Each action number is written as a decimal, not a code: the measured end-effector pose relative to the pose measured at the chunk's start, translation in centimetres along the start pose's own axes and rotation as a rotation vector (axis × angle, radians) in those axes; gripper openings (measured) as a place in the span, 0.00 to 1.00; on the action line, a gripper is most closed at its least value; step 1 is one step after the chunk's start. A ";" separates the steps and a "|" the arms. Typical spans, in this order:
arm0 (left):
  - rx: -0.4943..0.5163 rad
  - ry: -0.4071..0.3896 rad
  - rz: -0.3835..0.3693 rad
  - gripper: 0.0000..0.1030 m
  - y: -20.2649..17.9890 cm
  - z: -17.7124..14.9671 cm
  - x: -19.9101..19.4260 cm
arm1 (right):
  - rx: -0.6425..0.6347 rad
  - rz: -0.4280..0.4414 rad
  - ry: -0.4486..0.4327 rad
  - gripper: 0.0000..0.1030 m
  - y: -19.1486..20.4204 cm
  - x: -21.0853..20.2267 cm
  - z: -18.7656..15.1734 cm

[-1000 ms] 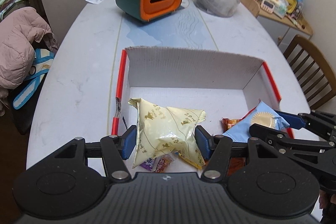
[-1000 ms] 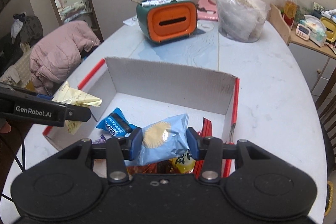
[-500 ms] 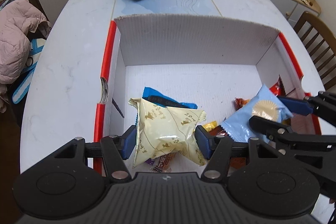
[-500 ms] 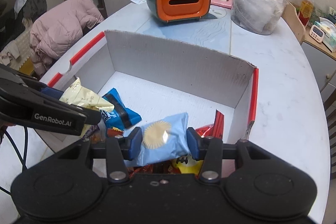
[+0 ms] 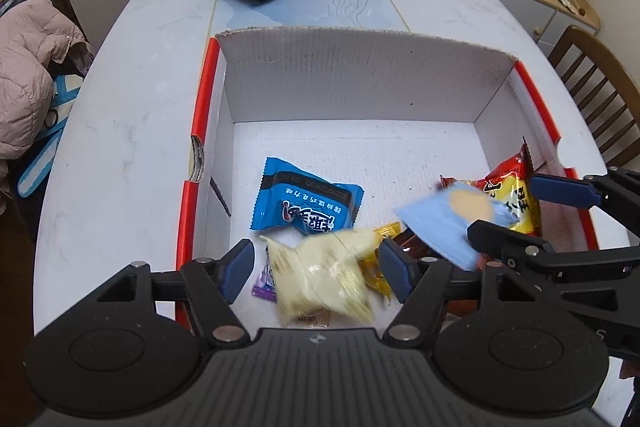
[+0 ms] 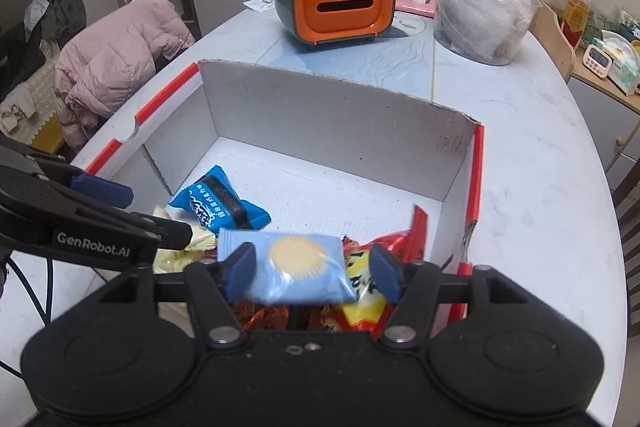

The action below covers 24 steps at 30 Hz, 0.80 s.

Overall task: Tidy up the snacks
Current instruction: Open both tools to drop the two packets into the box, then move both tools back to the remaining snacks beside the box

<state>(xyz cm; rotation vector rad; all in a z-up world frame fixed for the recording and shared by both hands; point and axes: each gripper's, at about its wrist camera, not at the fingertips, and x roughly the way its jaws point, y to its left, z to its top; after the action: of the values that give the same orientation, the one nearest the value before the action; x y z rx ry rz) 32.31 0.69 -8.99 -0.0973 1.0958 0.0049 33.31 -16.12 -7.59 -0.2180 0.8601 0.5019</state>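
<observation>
both sets of jaws have just been opening, each with a packet between them and neither pinched any more. left gripper (image 5: 316,269): blue pads stand clear on both sides of the pale yellow packet (image 5: 324,277), which shows motion blur and looks like it's dropping into the near end of the cardboard box (image 5: 360,79). right gripper (image 6: 312,269): pads apart, the light blue packet (image 6: 296,269) with the round biscuit print is loose between them, left pad about at its edge, right pad with a visible gap; its long axis runs across the jaws, roughly level. from the left wrist view that packet (image 5: 448,223) is blurred too, so i'd judge it's falling. both packets lie straight ahead of and just below their own jaws, over the heap at the near end: dark blue packet (image 5: 306,201), red and yellow bag (image 5: 516,195), small purple and orange pieces underneath. far half of the box floor is bare. release step looks done for both hands; next move is probably pulling back out of the box. right gripper is nearer the red bag side, left one nearer the dark blue packet.
</observation>
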 end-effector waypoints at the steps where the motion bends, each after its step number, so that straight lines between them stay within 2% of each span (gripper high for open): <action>1: -0.004 -0.005 -0.003 0.66 0.1 -0.1 -0.3 | 0.004 -0.002 -0.006 0.73 0.0 -0.3 0.0; 2: -0.008 -0.012 -0.008 0.66 0.1 -0.3 -0.7 | 0.006 0.000 -0.011 0.78 0.0 -0.6 -0.1; 6: -0.004 -0.048 -0.017 0.66 0.2 -0.9 -2.4 | 0.011 0.006 -0.035 0.79 0.1 -2.1 -0.3; 11: -0.007 -0.091 -0.053 0.66 0.6 -1.7 -4.7 | 0.015 0.018 -0.073 0.89 0.6 -4.4 -0.7; 21: 0.011 -0.191 -0.106 0.66 0.7 -4.3 -9.9 | 0.017 0.050 -0.157 0.95 2.1 -9.2 -1.7; 23: 0.012 -0.212 -0.114 0.68 0.8 -4.9 -10.9 | 0.013 0.053 -0.174 0.97 2.5 -10.1 -2.0; 24: 0.012 -0.221 -0.120 0.73 0.8 -5.2 -11.4 | 0.012 0.056 -0.181 0.97 2.7 -10.6 -2.2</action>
<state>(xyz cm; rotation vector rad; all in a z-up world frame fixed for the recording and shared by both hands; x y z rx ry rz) 22.39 1.60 -1.28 -0.1479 0.8680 -0.0965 24.69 -18.12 -0.83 -0.1352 0.6935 0.5601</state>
